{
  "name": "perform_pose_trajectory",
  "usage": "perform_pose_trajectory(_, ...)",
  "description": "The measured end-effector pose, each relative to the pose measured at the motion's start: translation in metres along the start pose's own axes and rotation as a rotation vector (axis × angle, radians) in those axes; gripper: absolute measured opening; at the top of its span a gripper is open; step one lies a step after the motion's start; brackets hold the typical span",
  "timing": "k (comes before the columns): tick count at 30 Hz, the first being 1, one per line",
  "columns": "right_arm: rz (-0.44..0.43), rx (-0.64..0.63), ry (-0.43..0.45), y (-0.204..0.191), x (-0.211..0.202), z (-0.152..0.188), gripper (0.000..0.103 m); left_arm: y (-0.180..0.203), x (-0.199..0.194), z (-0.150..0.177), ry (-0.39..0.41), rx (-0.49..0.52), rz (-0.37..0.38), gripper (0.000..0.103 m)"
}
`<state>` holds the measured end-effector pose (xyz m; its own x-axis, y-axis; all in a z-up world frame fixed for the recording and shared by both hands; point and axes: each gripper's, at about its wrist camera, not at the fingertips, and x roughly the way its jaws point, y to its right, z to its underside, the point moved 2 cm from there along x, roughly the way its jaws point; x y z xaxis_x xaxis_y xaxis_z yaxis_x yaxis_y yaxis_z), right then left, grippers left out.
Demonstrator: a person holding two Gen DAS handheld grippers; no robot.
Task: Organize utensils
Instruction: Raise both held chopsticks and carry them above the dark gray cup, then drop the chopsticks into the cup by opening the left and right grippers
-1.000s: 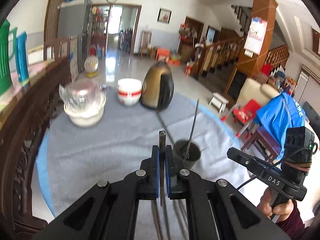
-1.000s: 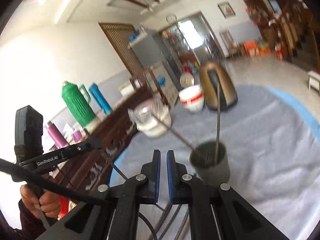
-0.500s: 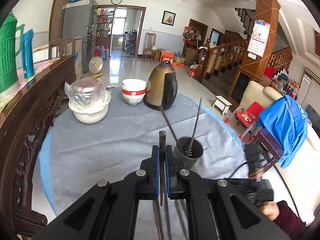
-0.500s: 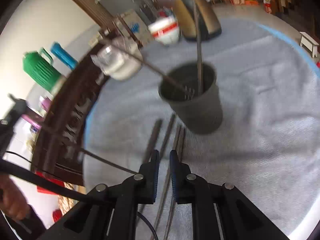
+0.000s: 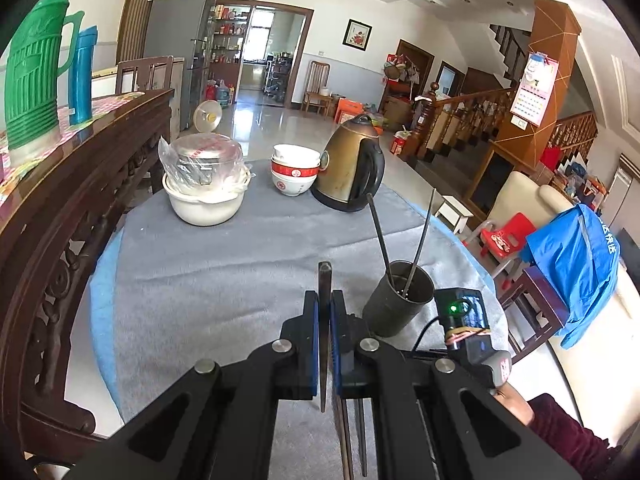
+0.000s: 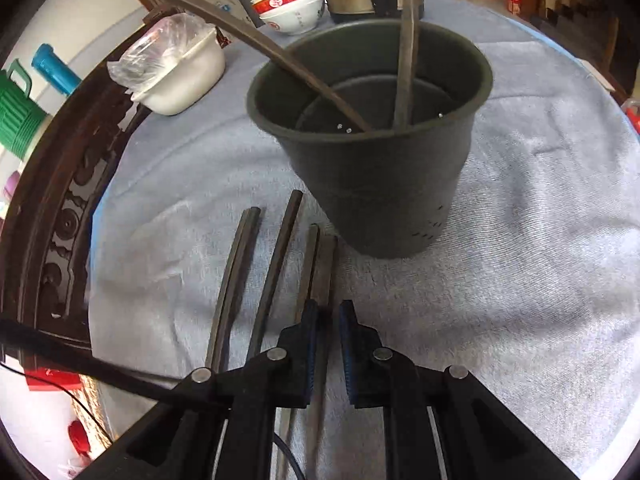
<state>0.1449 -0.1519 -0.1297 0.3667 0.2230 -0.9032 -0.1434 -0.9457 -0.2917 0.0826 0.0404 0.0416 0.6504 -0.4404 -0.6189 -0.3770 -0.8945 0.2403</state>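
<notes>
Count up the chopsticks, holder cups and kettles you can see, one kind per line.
Chopsticks: 7 (2 in the cup, 4 lying on the cloth, 1 in the left gripper)
Cup: 1
Kettle: 1
Total: 9

No legible txt; wall calendar [image 5: 535, 92], bowl emblem [image 6: 276, 2] too blurred.

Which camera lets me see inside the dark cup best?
The right wrist view. It looks down into the dark cup, showing the bottom and two chopsticks leaning inside. The left wrist view shows the cup from the side, farther off, its inside mostly hidden.
</notes>
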Motion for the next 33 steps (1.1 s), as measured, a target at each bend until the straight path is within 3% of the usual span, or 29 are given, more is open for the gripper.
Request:
perform_pose_trajectory(9, 0.056, -0.007, -0.014, -0.012, 0.013, -0.01, 0.014, -0.001, 0.002, 0.005, -0.012, -0.005, 0.01, 0.005)
perform_pose_trajectory(12, 0.017, 0.0, 0.011, -0.008, 0.013, -0.01, 0.007, 0.0, 0.003, 0.005, -0.015, -0.002, 0.006, 0.005)
perform_pose_trajectory(16, -0.046, -0.008, 0.05, -0.001, -0.005, 0.0, 0.006, 0.002, 0.002, 0.005, -0.019, -0.002, -0.008, 0.005)
perform_pose_trajectory(22, -0.185, -0.08, 0.201, -0.007, -0.07, 0.011, 0.006, 0.016, -0.011, -0.005, 0.017, 0.022, -0.011, 0.005)
perform_pose_trajectory(29, -0.318, -0.097, 0.561, 0.003, -0.167, 0.014, 0.006, 0.041, -0.029, -0.031, 0.096, 0.049, 0.01, 0.005)
perform_pose_trajectory(33, -0.31, -0.084, 0.729, 0.01, -0.205, 0.012, 0.006, 0.059, -0.033, -0.053, 0.157, 0.069, 0.015, 0.005)
